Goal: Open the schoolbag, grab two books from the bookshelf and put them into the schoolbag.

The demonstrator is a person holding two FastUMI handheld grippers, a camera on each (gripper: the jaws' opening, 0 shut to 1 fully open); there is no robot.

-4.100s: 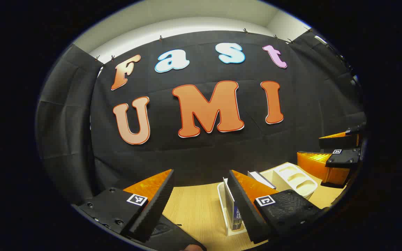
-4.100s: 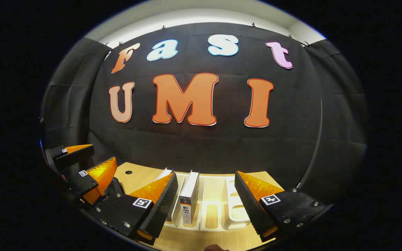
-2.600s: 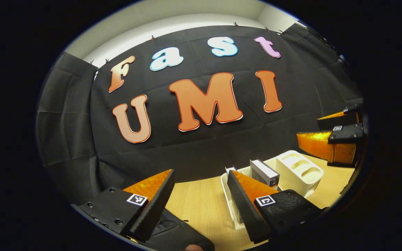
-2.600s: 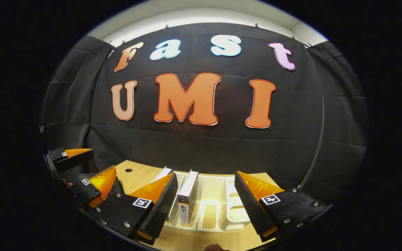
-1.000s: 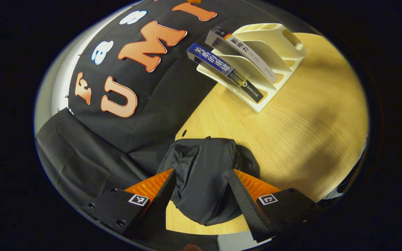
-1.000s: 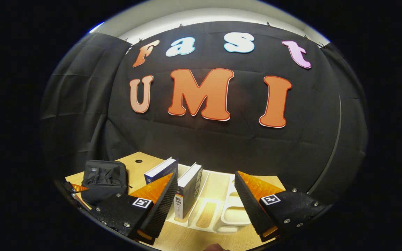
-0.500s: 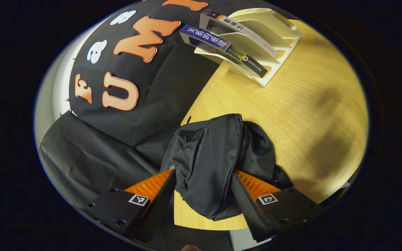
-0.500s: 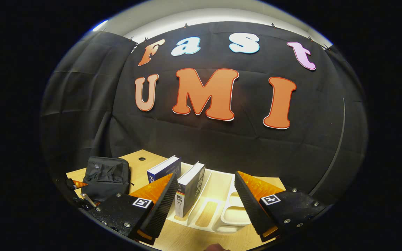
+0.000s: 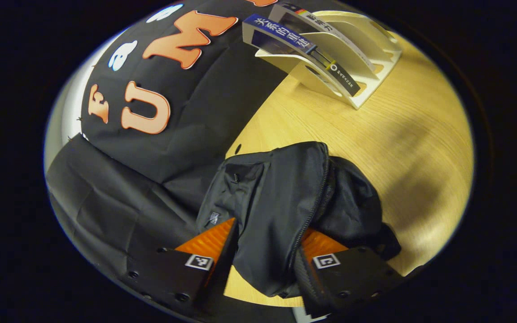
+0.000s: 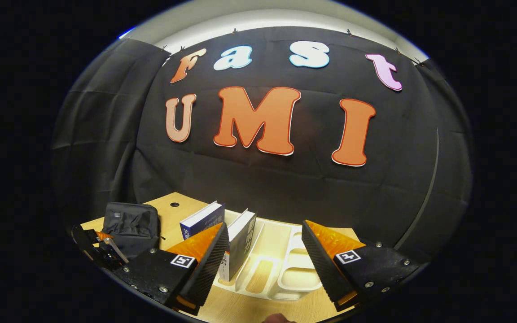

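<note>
- Left tool (image 9: 265,260) astride black schoolbag (image 9: 281,202) on tabletop (image 9: 402,134), fingers touching fabric, grip uncertain.
- Right tool (image 10: 263,255) spread wide before bookshelf (image 10: 285,273) with 2 books (image 10: 240,242).

Both views are sharp at the centre and bend strongly toward the rim, where detail smears and darkens. Warm overhead light falls on the wooden table (image 9: 402,134), leaving soft, broad shadows on its right part. The schoolbag (image 9: 281,202) reads very dark with little fold detail. The white bookshelf (image 10: 281,269) glows bright, nearly overexposed.
</note>
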